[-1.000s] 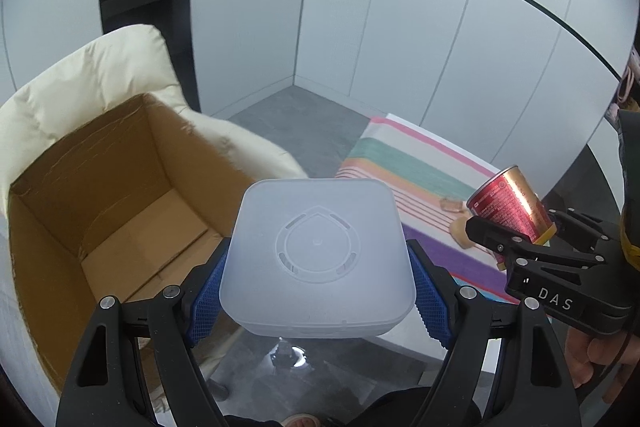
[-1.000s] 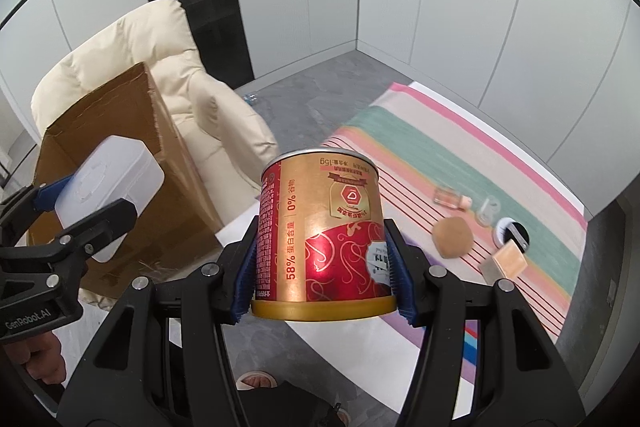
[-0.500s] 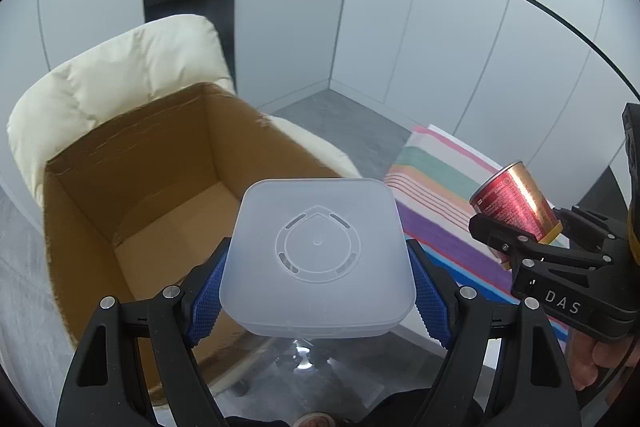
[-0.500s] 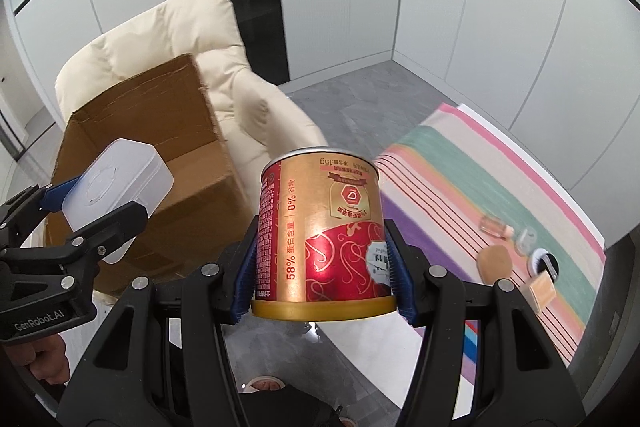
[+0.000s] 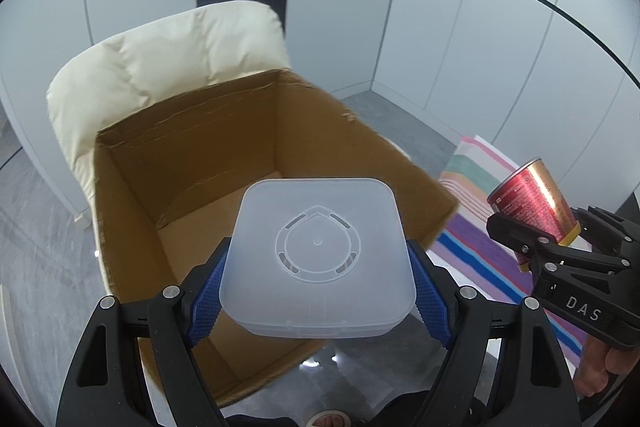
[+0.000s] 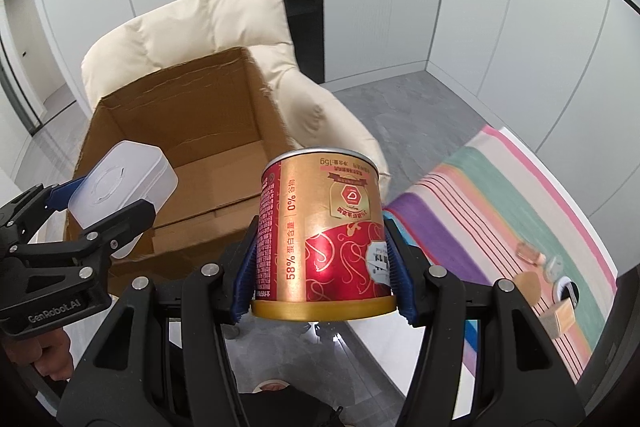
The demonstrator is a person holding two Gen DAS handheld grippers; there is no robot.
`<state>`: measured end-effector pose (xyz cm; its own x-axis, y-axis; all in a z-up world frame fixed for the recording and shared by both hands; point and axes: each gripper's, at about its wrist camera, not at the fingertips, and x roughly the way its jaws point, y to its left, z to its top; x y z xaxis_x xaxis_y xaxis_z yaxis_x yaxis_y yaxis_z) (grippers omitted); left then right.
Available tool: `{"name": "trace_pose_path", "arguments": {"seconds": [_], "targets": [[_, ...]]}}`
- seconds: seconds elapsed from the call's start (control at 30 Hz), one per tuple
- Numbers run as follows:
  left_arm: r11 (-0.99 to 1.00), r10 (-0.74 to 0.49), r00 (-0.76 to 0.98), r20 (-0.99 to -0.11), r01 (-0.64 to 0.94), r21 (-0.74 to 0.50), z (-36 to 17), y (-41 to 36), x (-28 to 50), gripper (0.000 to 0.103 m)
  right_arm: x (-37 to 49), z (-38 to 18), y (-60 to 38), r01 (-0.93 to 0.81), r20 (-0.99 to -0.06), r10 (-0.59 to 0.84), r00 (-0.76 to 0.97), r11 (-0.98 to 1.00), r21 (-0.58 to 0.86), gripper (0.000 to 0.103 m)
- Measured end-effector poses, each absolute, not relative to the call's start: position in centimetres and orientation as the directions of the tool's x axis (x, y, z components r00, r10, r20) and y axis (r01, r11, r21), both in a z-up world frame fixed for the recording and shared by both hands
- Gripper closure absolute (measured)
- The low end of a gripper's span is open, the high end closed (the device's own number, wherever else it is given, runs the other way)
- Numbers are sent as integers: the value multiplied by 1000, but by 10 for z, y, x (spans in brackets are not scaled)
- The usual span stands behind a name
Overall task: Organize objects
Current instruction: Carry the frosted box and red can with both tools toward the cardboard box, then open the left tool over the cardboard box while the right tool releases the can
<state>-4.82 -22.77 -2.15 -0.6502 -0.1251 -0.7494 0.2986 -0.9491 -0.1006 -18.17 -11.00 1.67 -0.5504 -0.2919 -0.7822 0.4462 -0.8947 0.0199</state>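
My left gripper (image 5: 316, 291) is shut on a translucent white square plastic box (image 5: 318, 251) and holds it over the near edge of an open, empty cardboard box (image 5: 192, 163). My right gripper (image 6: 322, 279) is shut on a red and gold can (image 6: 322, 235), upside down, to the right of the cardboard box (image 6: 180, 131). The can (image 5: 532, 199) and right gripper (image 5: 532, 247) also show at the right of the left wrist view. The plastic box (image 6: 120, 187) and left gripper (image 6: 92, 211) show at the left of the right wrist view.
The cardboard box sits on a cream armchair (image 5: 168, 55). A striped cloth (image 6: 500, 195) covers a table at the right, with a small bottle (image 6: 530, 253), a round tan piece (image 6: 528, 281), a wooden block (image 6: 562, 315) and a round black-and-white item (image 6: 566, 289). The floor is grey.
Both grippers have swung left toward the cardboard box. The box now fills the middle of the left wrist view, and the striped table has slid off to the right.
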Motion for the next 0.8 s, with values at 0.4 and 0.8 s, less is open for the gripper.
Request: {"name": "trace_pose_path", "arguments": {"seconds": [0.4, 0.8], "targets": [[-932, -189, -630, -754, 357, -65, -24, -258, -28, 20, -183, 14, -152, 506, -785, -327, -527, -863, 21, 45], [-914, -278, -633, -723, 405, -4, -19, -283, -8, 10, -182, 12, -193, 549, -785, -357, -506, -835, 26, 44]]}}
